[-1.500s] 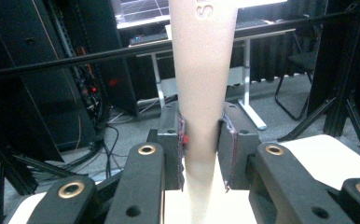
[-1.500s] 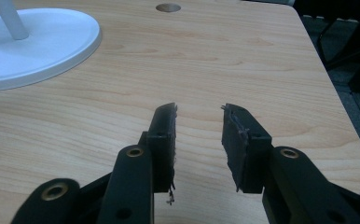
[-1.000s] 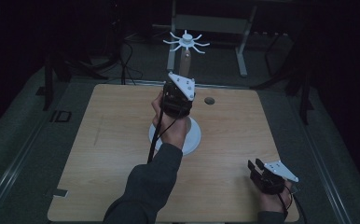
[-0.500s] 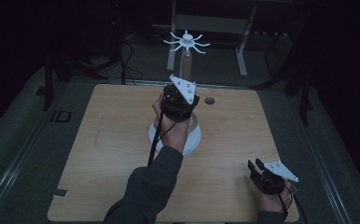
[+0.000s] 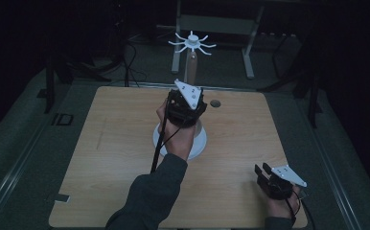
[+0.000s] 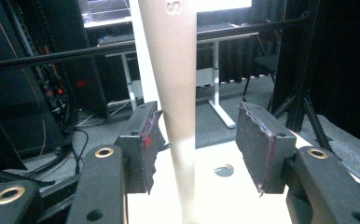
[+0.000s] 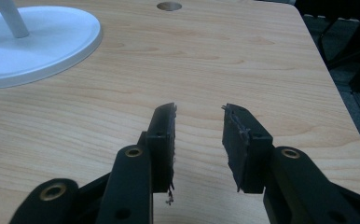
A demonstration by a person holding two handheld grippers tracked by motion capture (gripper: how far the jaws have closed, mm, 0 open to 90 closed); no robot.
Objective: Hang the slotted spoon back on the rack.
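Upright white-based stand (image 5: 192,72) at table's middle

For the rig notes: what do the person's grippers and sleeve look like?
Both the left gripper and the right gripper are black, each topped by a pale grey three-cornered plate. Their flat dark pads have frayed edges, beside brass-ringed holes. A black cable trails from the left; the sleeve is dark.

tongs: 2 (image 5: 187,103) (image 5: 264,171) | stand w/ round base (image 5: 197,143): 1 | table (image 5: 116,143): 1 | table hole (image 5: 215,103): 1
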